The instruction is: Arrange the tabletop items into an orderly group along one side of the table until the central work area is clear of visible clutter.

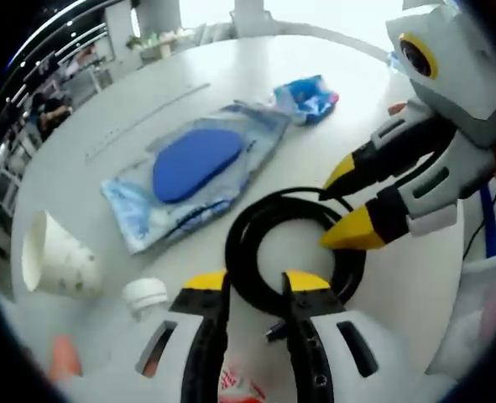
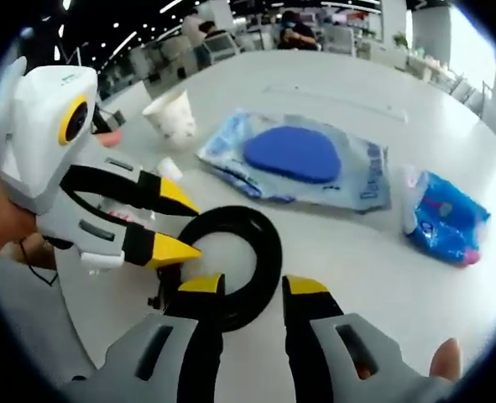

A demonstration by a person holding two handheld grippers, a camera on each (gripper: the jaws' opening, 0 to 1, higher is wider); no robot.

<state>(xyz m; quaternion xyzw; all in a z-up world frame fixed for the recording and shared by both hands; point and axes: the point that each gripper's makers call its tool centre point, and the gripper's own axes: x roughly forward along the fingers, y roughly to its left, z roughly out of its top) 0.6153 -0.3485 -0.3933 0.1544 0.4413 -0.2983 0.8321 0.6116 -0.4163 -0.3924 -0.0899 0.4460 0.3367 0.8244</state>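
Both tools, left [image 1: 256, 285] and right [image 2: 253, 290], hang released over the coiled cable [image 1: 294, 252] (mid-tabletop clutter), apparently to shift it aside; nothing gripped.

Coiled cable [image 1: 294, 252] on counter [image 1: 231, 75], nearest. Bagged pad [image 1: 199, 168] beyond coil. Small pouch [image 1: 308, 98] right of bag, apart. Paper cup [image 1: 56, 256] on side, left of coil; bottle cap [image 1: 145, 295] between cup and coil.
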